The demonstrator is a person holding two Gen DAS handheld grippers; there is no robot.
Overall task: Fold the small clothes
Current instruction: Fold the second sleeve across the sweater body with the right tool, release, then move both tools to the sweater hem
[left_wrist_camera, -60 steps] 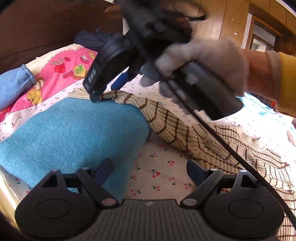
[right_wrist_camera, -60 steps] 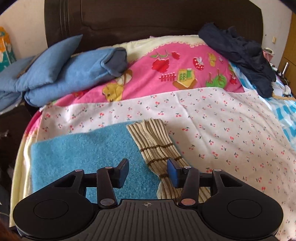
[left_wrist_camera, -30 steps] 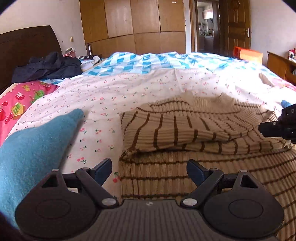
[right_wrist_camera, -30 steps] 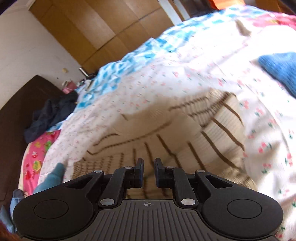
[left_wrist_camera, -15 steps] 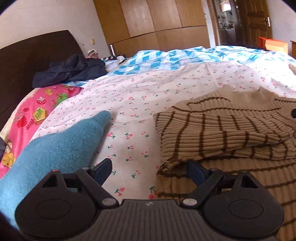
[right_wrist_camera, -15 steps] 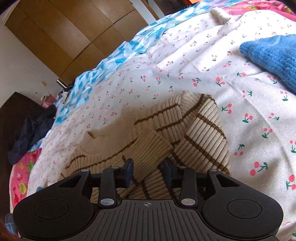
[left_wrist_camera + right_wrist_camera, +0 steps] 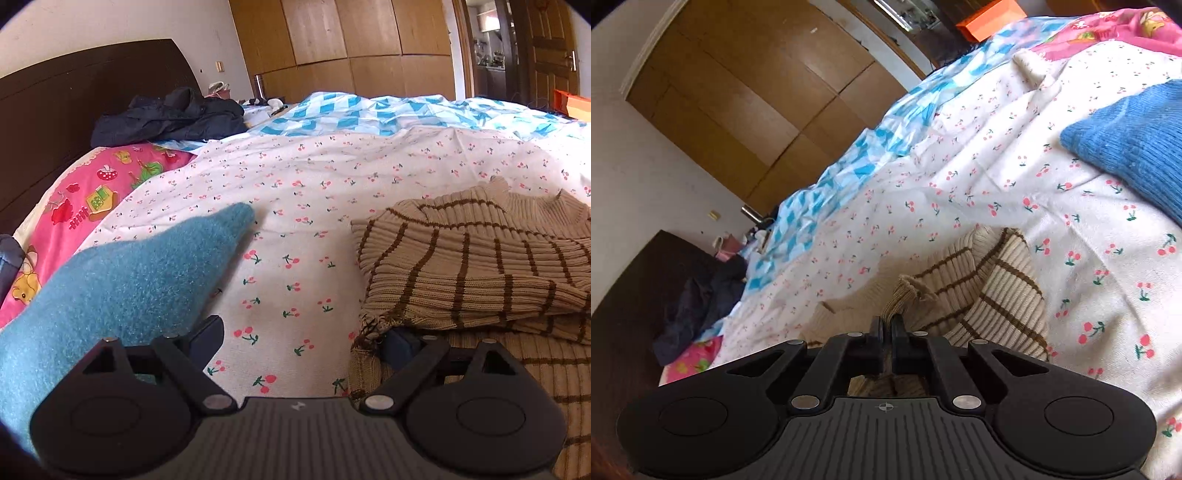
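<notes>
With the right gripper [image 7: 886, 328] pinched on the sleeve edge of the striped beige sweater [image 7: 476, 258] lying on the cherry-print sheet [image 7: 295, 192], the wide-open left gripper [image 7: 303, 336] should probably steady the hem while the sleeve is carried flat.

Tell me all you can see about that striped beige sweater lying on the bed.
The striped sweater is a ribbed knit, beige with thin brown stripes and a plain ribbed collar. It lies partly folded on the cherry-print sheet, with a sleeve laid across its body. The right gripper is shut on a bunched bit of its fabric. The left gripper is open at its corner edge, one finger against the knit.
</notes>
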